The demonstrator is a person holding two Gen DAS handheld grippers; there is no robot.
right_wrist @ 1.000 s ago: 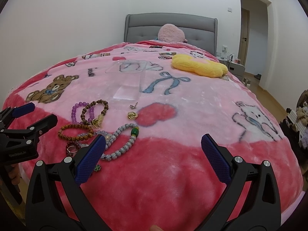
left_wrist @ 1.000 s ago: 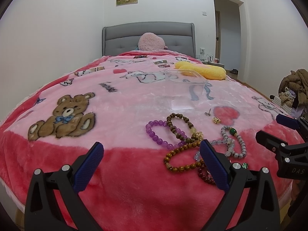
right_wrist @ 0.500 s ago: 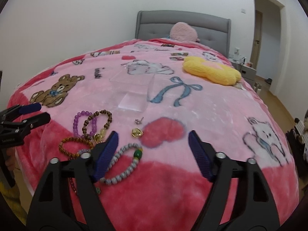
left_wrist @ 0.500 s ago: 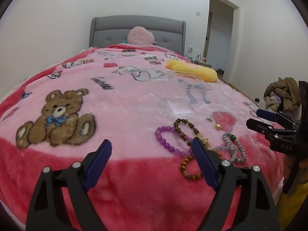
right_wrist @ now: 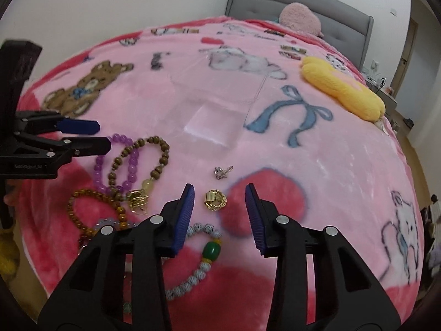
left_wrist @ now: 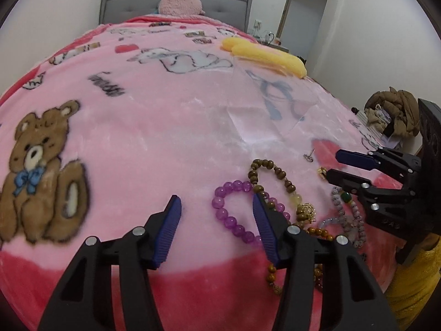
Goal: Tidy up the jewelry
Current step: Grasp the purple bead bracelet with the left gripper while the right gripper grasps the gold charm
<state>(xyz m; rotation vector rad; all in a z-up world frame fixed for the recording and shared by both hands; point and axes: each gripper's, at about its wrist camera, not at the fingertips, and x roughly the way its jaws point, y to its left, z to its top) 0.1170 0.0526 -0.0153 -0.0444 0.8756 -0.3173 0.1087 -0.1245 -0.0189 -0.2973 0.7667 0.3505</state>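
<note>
The small gold knot-shaped ring (right_wrist: pixel 215 199) lies on the pink fleece bed blanket (right_wrist: pixel 344 149), just this side of the clear plastic tray (right_wrist: pixel 212 110) and beside a tiny silver stud earring (right_wrist: pixel 222 171). It looks light, hard and smooth, so it may skid or sink into the soft pile; pinching it across its width, low against the fleece, seems the safest hold. The right gripper (right_wrist: pixel 220 218) hovers low over it, its blue-padded fingers (right_wrist: pixel 184 218) apart and straddling the ring without touching it.

To the ring's left lies the bead pile: a purple glass-bead bracelet (left_wrist: pixel 228 212), a brown wooden-bead bracelet (left_wrist: pixel 271 171) with a gold charm, an amber bead bracelet (right_wrist: pixel 82 215) and a grey speckled bead strand with a green bead (right_wrist: pixel 210 251). These are limp and overlapping, likely to drag one another when lifted. The left gripper (left_wrist: pixel 217 230) hangs over the purple bracelet's near side, fingers apart and empty, angled forward and down toward the tray.
</note>
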